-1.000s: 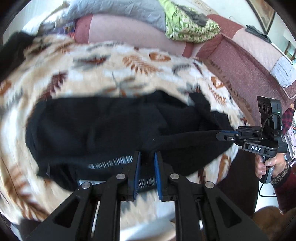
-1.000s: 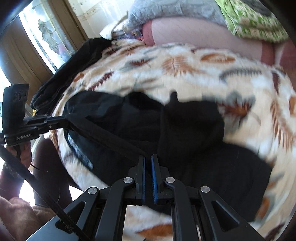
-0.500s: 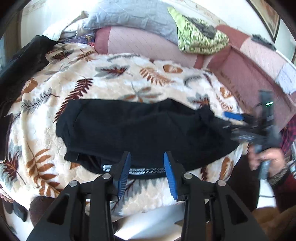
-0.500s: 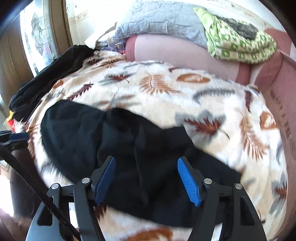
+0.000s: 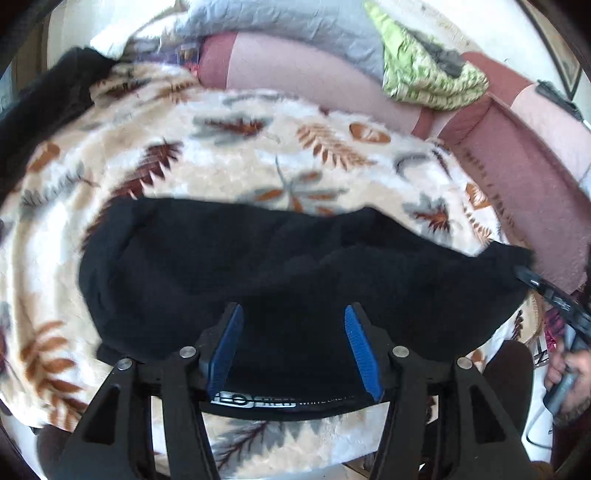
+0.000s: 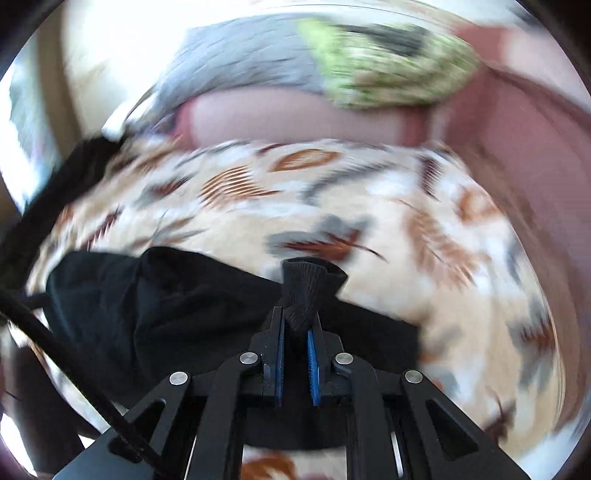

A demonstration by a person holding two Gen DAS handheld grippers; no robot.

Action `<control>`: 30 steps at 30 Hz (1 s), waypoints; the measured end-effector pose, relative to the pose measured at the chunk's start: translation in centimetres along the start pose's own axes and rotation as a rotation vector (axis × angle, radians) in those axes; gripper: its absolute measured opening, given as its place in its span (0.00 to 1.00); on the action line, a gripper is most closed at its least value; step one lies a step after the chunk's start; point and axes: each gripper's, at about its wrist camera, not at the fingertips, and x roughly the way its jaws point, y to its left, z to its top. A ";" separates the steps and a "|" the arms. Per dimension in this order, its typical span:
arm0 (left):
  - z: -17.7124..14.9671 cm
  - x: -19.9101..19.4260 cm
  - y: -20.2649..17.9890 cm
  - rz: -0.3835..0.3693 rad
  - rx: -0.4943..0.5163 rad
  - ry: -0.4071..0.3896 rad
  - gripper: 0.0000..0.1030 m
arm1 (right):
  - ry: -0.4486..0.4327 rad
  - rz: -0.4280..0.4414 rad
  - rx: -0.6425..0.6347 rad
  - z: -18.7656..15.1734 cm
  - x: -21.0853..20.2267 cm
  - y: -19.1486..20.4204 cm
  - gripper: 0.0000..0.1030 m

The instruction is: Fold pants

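2 grippers worked over a plush cream blanket [image 5: 229, 166] patterned with brown and grey leaves, which covered a pink sofa [image 5: 317, 77]. A crumpled grey blanket [image 5: 295, 26] and a green patterned cloth [image 5: 432, 77] lay on the sofa back. Soft black pants [image 5: 288, 266] sprawled across the blanket. The left gripper [image 5: 291, 343] hung over them, jaws apart. The right gripper [image 6: 295, 332] pinched a ribbed black cuff [image 6: 304, 288].

We are holding the left tool [image 5: 293, 345] with its blue-padded jaws spread wide; our right tool [image 6: 295, 334] is pinching black fabric between nearly closed jaws.
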 end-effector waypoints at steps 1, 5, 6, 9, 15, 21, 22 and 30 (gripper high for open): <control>-0.4 0.7 -0.1 -0.021 -0.009 0.016 0.55 | 0.007 -0.008 0.059 -0.8 -0.6 -1.8 0.11; -1.8 2.2 -1.0 -0.013 0.013 0.058 0.55 | 0.084 -0.084 0.208 -4.8 -0.7 -6.8 0.17; -2.1 2.3 -1.2 0.006 0.026 0.059 0.55 | 0.102 -0.090 0.250 -5.4 -0.5 -7.8 0.22; -2.7 2.3 -1.7 0.043 0.071 0.063 0.55 | 0.107 -0.121 0.359 -7.1 -1.0 -10.7 0.41; -3.3 2.3 -1.8 0.075 0.070 0.062 0.55 | 0.013 -0.171 0.343 -5.2 -2.6 -12.2 0.42; -3.4 1.3 -1.4 0.053 0.003 0.059 0.55 | 0.046 -0.096 0.051 -1.7 2.5 -8.1 0.61; -3.4 0.9 -1.1 0.049 -0.014 0.053 0.55 | 0.078 -0.103 0.017 -1.4 4.0 -7.7 0.59; -3.2 0.2 1.3 0.092 -0.083 0.038 0.57 | 0.050 -0.108 0.061 0.5 4.7 -8.7 0.06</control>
